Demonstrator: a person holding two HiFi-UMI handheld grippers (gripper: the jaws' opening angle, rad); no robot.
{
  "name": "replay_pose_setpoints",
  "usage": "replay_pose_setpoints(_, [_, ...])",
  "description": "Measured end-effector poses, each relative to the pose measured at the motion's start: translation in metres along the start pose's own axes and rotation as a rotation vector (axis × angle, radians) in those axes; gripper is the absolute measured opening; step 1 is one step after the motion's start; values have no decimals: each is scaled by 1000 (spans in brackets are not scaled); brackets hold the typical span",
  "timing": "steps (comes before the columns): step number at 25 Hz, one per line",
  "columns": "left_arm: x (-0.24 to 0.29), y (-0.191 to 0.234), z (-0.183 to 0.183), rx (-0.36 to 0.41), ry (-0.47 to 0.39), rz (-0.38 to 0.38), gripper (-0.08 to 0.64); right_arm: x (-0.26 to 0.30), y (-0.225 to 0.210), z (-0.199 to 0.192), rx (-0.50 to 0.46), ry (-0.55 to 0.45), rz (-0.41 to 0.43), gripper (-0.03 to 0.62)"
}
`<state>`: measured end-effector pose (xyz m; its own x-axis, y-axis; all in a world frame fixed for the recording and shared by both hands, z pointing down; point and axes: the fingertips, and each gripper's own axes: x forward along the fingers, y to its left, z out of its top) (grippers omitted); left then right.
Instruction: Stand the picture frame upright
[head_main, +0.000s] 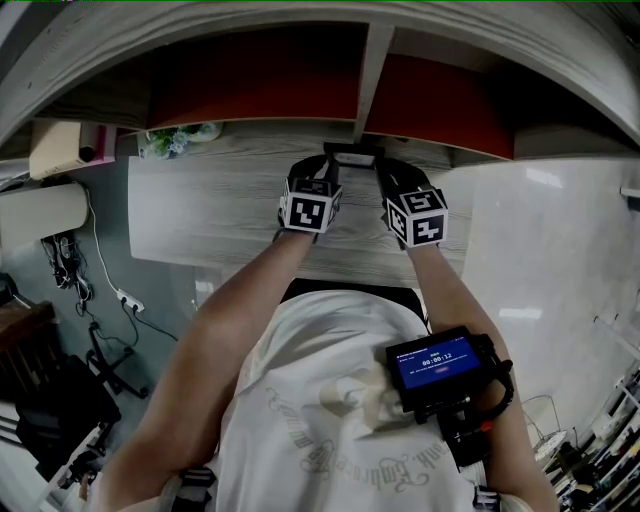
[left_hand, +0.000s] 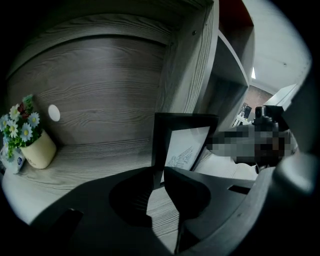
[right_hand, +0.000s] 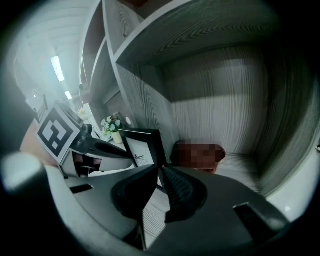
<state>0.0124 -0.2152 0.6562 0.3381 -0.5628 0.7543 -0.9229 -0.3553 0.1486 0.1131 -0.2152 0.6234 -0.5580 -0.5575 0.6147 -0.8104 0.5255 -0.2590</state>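
Observation:
A black picture frame (head_main: 350, 153) with a white print stands about upright on the grey wooden shelf (head_main: 220, 210), right in front of the shelf's divider. My left gripper (head_main: 322, 168) is shut on the frame's left edge. In the left gripper view that edge (left_hand: 159, 150) runs down between the two dark jaws (left_hand: 159, 172). My right gripper (head_main: 386, 172) is shut on the frame's right edge. The right gripper view has the frame (right_hand: 142, 146) just past the gripper (right_hand: 160, 172), with the left gripper's marker cube behind it.
A small pot of daisies (head_main: 180, 140) stands at the shelf's back left, also in the left gripper view (left_hand: 35, 145). An upright divider (head_main: 370, 70) splits the cubby behind the frame. A beige box (head_main: 60, 147) sits at far left. A screen device (head_main: 437, 365) is strapped to the right forearm.

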Motion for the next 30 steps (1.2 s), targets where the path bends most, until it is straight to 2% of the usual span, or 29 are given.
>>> replay_pose_setpoints(9, [3, 1, -5, -8, 22, -1, 85, 2, -2, 0, -13, 7, -16, 38])
replay_pose_setpoints(12, [5, 0, -2, -1, -1, -7, 117, 1, -3, -2, -12, 10, -21, 46])
replay_pose_setpoints(13, [5, -1, -2, 4, -4, -8, 117, 1, -4, -3, -9, 11, -22, 76])
replay_pose_setpoints(21, [0, -2, -6, 14, -8, -14, 117, -4, -3, -5, 5, 1, -28, 77])
replay_pose_setpoints(24, [-2, 0, -5, 23, -44, -8, 115, -8, -2, -5, 8, -5, -34, 77])
replay_pose_setpoints(26, [-12, 1, -4, 18, -35, 2, 100, -12, -1, -4, 12, -13, -39, 48])
replay_pose_setpoints(30, [-25, 1, -9, -2, -26, 3, 78, -17, 3, -3, 21, -34, -47, 36])
